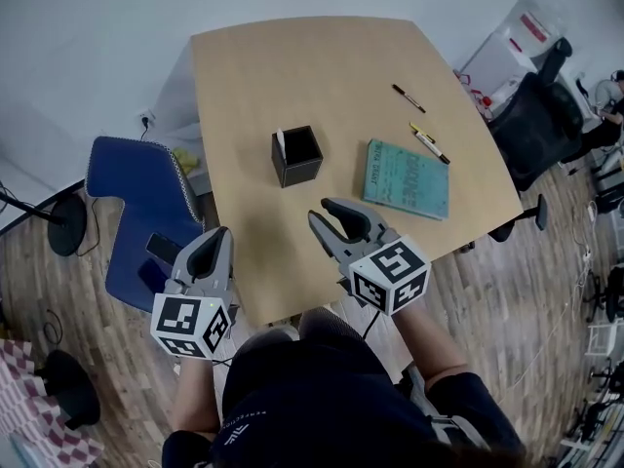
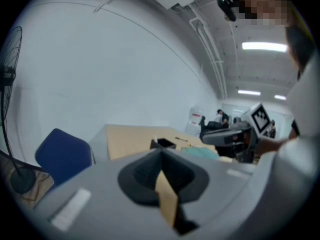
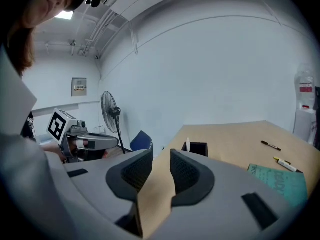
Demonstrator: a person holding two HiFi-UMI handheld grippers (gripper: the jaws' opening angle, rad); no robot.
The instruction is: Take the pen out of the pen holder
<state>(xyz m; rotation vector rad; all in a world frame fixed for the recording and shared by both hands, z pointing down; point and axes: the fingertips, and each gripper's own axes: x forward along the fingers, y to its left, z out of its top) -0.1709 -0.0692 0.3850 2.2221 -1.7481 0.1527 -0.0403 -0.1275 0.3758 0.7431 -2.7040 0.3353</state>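
1. Light wooden counter (image 1: 292, 76), rounded corners, by a white wall.
2. Black square pen holder (image 1: 296, 156), upright near the counter's middle, beyond both grippers and apart from them.
3. White pen (image 1: 281, 142), standing in the pen holder against its left wall, tip above the rim.
4. Teal book (image 1: 408, 177), flat, right of the pen holder.
5. Yellow-and-black marker (image 1: 429, 143), lying just beyond the book's far right corner.
6. Thin black pen (image 1: 409, 97), lying farther back.
7. Blue upholstered chair (image 1: 136, 213), left of the counter.
8. Left gripper (image 1: 214, 234), off the counter's near left edge; fingers (image 2: 140, 176) closed tip to tip, empty.
9. Right gripper (image 1: 327, 213), over the near edge; fingers (image 3: 132, 171) parted by a moderate gap, nothing between them.
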